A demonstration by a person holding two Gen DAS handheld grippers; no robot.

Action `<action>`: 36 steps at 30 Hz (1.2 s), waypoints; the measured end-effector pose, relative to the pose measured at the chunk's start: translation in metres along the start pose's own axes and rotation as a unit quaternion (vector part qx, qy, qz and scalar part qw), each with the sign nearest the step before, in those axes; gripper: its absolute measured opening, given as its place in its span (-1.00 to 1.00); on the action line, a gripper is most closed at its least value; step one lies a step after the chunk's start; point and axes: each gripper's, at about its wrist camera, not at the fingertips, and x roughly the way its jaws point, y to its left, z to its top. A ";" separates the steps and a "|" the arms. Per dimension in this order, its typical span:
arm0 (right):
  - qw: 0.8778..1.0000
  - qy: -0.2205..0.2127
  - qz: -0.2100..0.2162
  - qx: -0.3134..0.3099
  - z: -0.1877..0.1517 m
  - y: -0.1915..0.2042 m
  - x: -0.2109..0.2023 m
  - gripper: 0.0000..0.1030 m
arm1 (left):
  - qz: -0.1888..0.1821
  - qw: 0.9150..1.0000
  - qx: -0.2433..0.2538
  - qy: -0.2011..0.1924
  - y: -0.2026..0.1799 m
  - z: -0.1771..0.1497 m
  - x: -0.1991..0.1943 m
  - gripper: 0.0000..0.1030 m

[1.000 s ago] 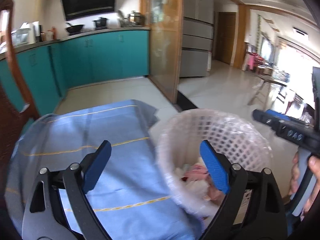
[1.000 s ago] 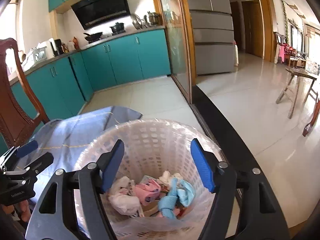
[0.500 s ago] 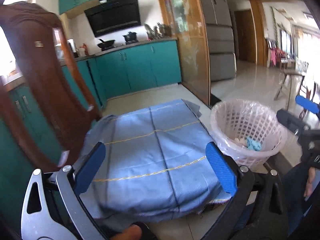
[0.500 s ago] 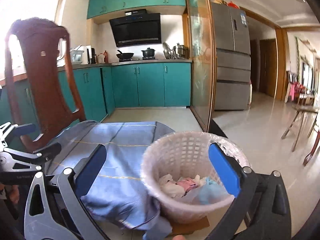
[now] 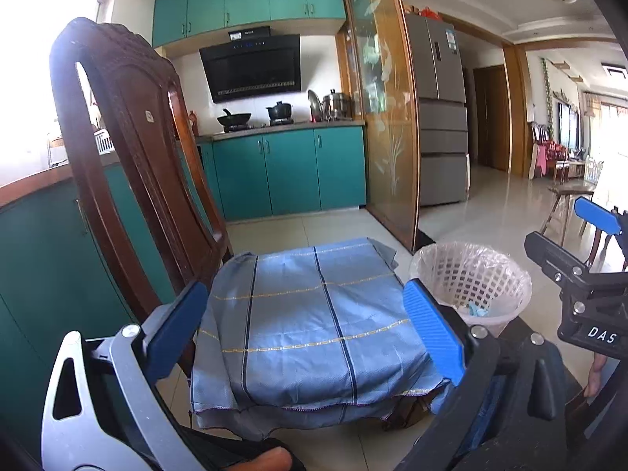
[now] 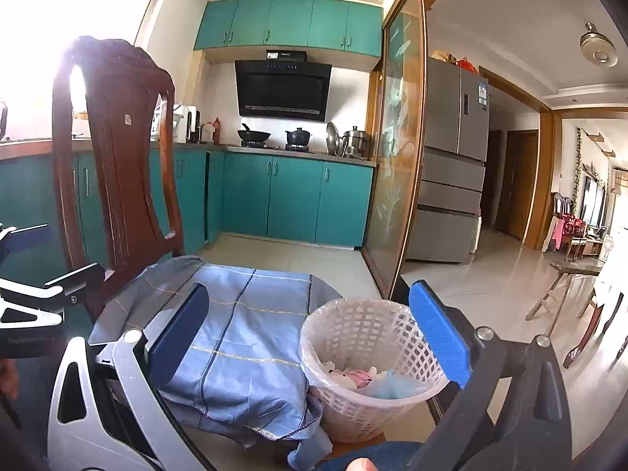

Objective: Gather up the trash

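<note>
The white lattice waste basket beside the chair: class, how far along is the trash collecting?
Done: crumpled pink, white and blue scraps lie inside the white plastic lattice basket. In hand: nothing; the left gripper and right gripper show open, empty jaws. Left: no trash visible on the blue checked cloth, so collecting looks finished.
</note>
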 end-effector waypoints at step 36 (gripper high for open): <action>1.000 -0.011 -0.021 -0.004 0.003 0.009 -0.025 0.94 | -0.016 1.000 -0.002 -0.019 -0.005 0.002 -0.021 0.94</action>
